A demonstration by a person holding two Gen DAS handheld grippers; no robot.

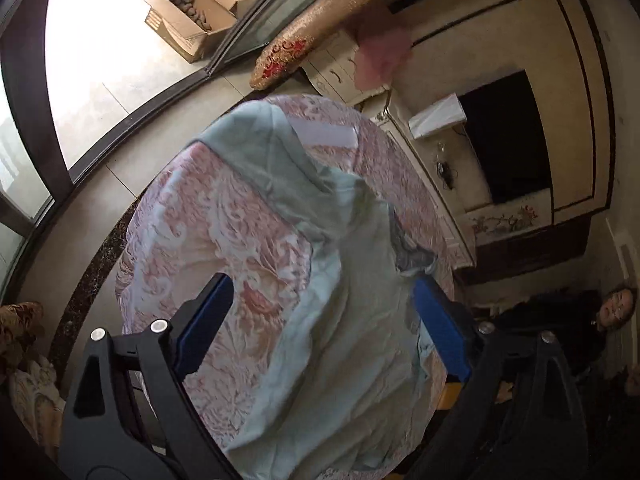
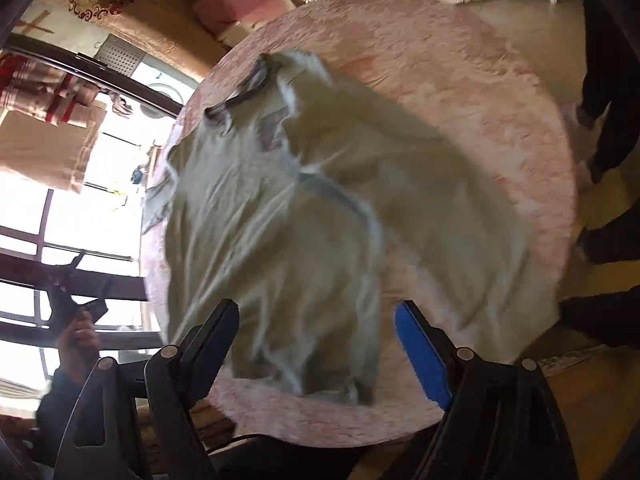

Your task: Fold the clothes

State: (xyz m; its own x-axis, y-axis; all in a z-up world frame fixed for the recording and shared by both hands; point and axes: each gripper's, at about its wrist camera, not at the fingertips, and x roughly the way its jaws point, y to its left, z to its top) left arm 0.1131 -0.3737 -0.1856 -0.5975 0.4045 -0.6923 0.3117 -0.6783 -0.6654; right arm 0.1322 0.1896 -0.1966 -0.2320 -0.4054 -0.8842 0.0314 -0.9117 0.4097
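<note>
A pale green garment lies spread and rumpled across a round table covered in a pink patterned cloth. It also shows in the right wrist view, blurred, with a dark collar part at its far end. My left gripper is open above the garment, its blue-padded fingers either side of the cloth without holding it. My right gripper is open above the garment's near edge and holds nothing. The left gripper also shows in the right wrist view, held by a hand at the far left.
Open cardboard boxes stand on the floor beyond a sliding door track. A white cabinet and a dark television stand past the table. A person sits at the right. A pink bag lies beyond the table.
</note>
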